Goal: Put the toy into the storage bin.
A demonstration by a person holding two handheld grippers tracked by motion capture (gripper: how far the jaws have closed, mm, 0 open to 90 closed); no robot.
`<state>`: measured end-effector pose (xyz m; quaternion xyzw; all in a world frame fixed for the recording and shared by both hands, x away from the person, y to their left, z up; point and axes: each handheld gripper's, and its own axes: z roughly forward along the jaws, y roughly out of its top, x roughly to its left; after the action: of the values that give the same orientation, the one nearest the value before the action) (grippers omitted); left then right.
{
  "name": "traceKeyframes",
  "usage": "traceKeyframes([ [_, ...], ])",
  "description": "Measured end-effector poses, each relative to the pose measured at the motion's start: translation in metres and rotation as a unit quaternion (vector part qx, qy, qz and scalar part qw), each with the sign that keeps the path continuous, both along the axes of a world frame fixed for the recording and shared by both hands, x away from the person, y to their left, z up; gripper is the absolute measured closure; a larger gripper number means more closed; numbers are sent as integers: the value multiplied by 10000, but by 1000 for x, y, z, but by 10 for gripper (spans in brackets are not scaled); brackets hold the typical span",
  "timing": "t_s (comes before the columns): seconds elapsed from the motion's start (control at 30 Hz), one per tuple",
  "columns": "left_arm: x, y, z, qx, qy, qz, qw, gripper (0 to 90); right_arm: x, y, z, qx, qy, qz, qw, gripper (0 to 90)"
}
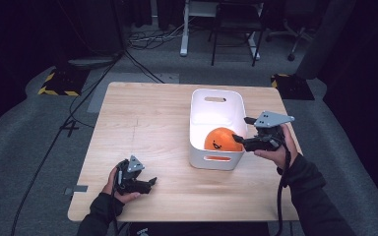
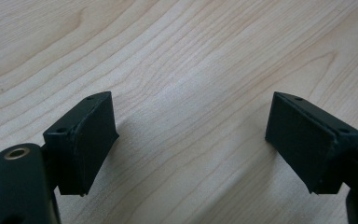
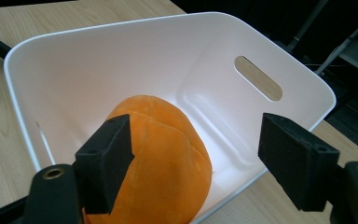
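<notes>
An orange plush ball (image 1: pixel 221 140) with a dark mark on it lies in the near end of a white plastic bin (image 1: pixel 199 118) at the table's middle right. My right gripper (image 1: pixel 241 129) hovers at the bin's right rim, pointing left over the ball. In the right gripper view the ball (image 3: pixel 168 154) sits low between and beyond the jaws of the right gripper (image 3: pixel 196 135), which stand wide apart without pressing on it, and the bin (image 3: pixel 121 60) opens behind. My left gripper (image 1: pixel 152 182) rests near the front left of the table, open, with bare wood between its jaws (image 2: pixel 191 121).
The light wooden table (image 1: pixel 142 123) is bare to the left of the bin. The bin has slot handles at both ends (image 3: pixel 258 78). Beyond the table are grey floor, cables and chair and desk legs (image 1: pixel 234 34).
</notes>
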<state>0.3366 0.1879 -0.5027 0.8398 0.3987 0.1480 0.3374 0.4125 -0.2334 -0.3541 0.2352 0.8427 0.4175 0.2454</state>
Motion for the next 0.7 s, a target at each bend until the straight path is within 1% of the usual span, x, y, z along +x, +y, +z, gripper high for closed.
traceKeyframes([
  [0.07,0,0,0,10,-4,-9,10000,163,0,-2,1,2,-44,5,10000,262],
  [0.1,0,0,0,9,-4,-8,10000,163,0,-3,1,11,-7,-15,10000,262],
  [0.13,0,0,0,9,-3,-8,10000,163,0,-4,1,7,-44,-15,10000,262],
  [0.2,0,0,0,3,0,0,10000,163,-1,-5,2,50,-44,-69,10000,262],
  [0.23,0,0,0,9,-2,-11,10000,163,-1,-7,3,2,-69,-66,10000,262],
  [0.5,0,0,0,11,-5,-9,10000,163,-4,-13,6,10,-104,-160,9998,263],
  [0.57,0,0,0,5,-2,-3,10000,163,-5,-17,7,10,-136,-199,9997,266],
  [0.63,0,0,0,-1,-2,0,10000,163,-5,-21,7,41,-187,-215,9996,274],
  [0.7,0,0,0,8,-5,0,10000,163,-6,-22,8,63,-188,-240,9995,274],
])
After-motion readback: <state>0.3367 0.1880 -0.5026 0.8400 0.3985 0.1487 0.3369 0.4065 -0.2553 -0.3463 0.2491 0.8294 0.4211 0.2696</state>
